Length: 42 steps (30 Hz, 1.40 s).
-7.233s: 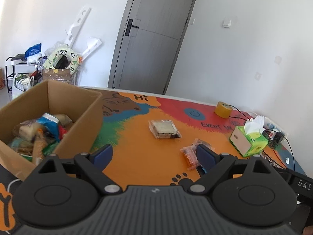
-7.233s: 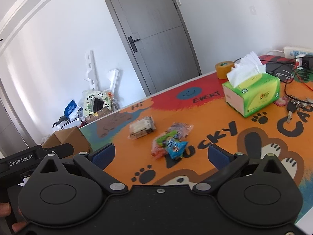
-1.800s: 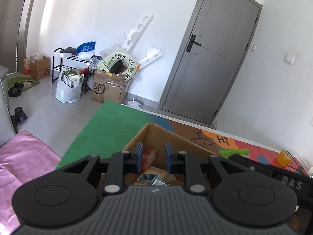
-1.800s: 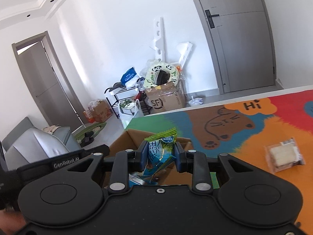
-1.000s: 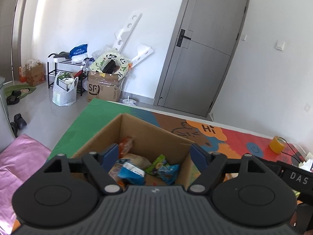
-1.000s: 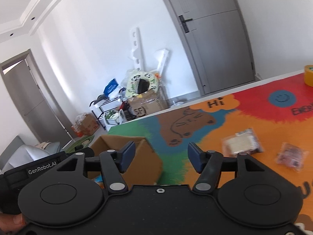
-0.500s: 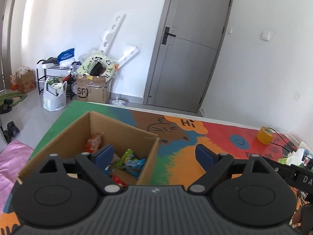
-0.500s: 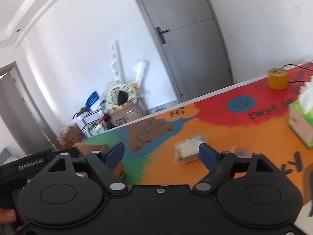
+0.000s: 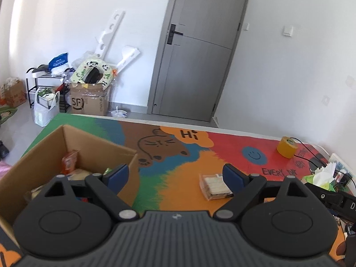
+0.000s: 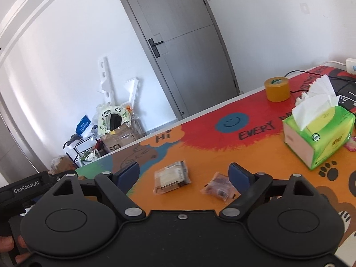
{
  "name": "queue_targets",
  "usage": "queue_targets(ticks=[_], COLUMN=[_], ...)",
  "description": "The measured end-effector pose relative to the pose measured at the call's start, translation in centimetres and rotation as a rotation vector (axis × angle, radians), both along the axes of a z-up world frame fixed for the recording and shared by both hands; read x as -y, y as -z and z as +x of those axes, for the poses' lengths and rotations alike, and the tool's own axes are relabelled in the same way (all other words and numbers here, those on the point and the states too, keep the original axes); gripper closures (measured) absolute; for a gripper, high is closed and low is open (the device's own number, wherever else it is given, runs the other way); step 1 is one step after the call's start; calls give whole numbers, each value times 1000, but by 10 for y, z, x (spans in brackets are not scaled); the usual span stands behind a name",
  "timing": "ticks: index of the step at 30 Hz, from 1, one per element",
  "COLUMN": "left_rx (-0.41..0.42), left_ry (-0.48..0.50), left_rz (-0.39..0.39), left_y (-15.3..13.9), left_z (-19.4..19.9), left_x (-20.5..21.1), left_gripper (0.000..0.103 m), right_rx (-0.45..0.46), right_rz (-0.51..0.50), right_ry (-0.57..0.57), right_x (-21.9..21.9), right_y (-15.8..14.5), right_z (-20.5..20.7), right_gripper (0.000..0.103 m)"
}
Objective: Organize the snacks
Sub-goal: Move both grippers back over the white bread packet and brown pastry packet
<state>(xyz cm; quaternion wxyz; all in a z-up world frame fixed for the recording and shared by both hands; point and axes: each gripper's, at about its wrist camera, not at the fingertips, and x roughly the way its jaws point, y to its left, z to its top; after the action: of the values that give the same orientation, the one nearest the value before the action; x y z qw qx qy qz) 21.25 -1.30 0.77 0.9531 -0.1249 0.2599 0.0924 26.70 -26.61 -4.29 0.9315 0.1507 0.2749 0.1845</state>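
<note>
Left gripper [image 9: 175, 174] spread wide, empty; right gripper [image 10: 184, 174] just opening, empty. Clear-wrapped beige cracker packet [image 10: 171, 176] and small brownish snack pouch [image 10: 219, 185] on mat, open cardboard box [image 9: 95, 146] at 9 o'clock

Your left gripper [image 9: 175, 175]: jaws stand wide apart with nothing between them; they have just been opening.
Cardboard box [image 9: 44, 155]: you see it at the table's left edge, open-topped, with snack packets [image 9: 70, 163] inside.
Clear-wrapped snack [image 9: 214, 185]: lies flat on the orange part of the table mat [image 9: 178, 184], partly behind your right pad.
Yellow tape roll [image 9: 287, 146]: sits near the table's far right edge.
Tissue box [image 9: 320, 178]: at the right edge, half hidden.
</note>
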Motion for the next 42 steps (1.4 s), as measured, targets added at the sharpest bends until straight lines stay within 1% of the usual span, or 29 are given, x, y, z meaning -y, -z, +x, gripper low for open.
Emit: queue_targets(ticks=[2,4,9,13,24,27,30,32,34,35,39,42], left_rx=[-3,-16,-39,-62,-108,-125,-149,-153,-158,-161,-172,-175], left_ry=[13,16,24,31,28,31,12,3,3,7,20,34], left_rz=[3,-1,-10,-19,-38,-36,-35,-37,-31,-29,-33,-28], left_y=[2,4,13,24,57,66,74,78,81,83,89,92], left_z=[7,14,32,45,75,83,91,94,98,100,109,114], left_x=[2,4,9,16,27,27,25,24,27,28,37,47], left_gripper=[13,13,13,13,13,13,13,13,13,13,13,13], right_rx=[-7,-19,-56,-88,-156,-171,-177,-181,-159,-150,-147,-151], right_rz=[-11,-20,-31,-42,-130,-142,-160,-181,-219,-239,-228,-207], right_ry=[0,-4,15,61,149,155,152,159,161,158,145,142], right_x=[1,3,4,1,-19,-26,-32,-33,-34,-34,-23,-12], right_y=[3,6,17,29,68,77,85,89,91,91,90,89], right_z=[4,9,23,33,66,71,76,78,76,74,70,68], right_gripper=[19,24,24,24,24,24,24,28,40,42,53,56])
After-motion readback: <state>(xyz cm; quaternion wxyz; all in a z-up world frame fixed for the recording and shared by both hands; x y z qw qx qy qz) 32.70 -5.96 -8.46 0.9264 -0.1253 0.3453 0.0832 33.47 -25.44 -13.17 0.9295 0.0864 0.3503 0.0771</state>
